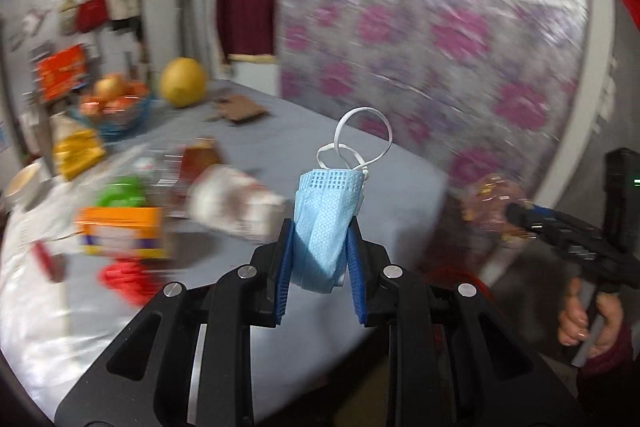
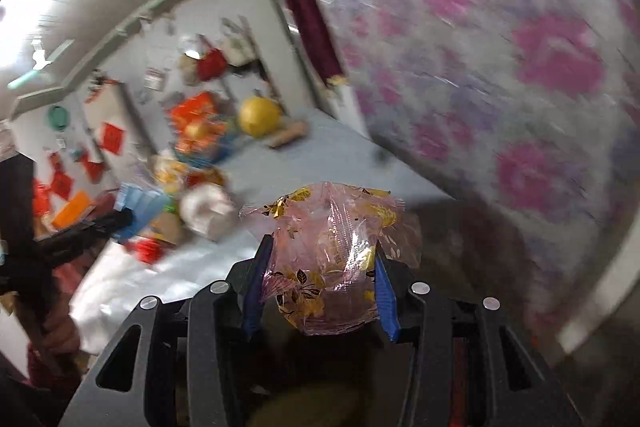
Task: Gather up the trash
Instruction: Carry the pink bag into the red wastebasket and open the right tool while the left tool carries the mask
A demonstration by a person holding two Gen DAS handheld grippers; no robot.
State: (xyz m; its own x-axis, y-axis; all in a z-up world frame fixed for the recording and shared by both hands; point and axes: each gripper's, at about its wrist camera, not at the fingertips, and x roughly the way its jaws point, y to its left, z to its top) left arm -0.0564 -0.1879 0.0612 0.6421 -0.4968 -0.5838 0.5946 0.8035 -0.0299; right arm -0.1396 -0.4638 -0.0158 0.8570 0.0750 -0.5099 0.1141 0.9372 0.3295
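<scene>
My left gripper (image 1: 320, 227) is shut on a crumpled light-blue face mask (image 1: 324, 223), whose white ear loops (image 1: 362, 139) stick up above the blue pads. It hangs over the grey table (image 1: 280, 115) near the right edge. My right gripper (image 2: 322, 255) is shut on a crumpled pink and gold plastic wrapper (image 2: 332, 251). The left wrist view shows that wrapper (image 1: 490, 203) at the far right with the right gripper (image 1: 516, 217) and the hand (image 1: 588, 323) that holds it. In the right wrist view the mask (image 2: 138, 209) shows at the left.
Blurred clutter covers the table's left side: an orange box (image 1: 122, 231), a white crumpled cup (image 1: 232, 203), red scraps (image 1: 124, 279), a yellow packet (image 1: 78, 151), a fruit bowl (image 1: 116, 103), a large yellow fruit (image 1: 183, 81) and cardboard pieces (image 1: 240, 109). A pink-flowered sheet (image 1: 440, 27) stands behind.
</scene>
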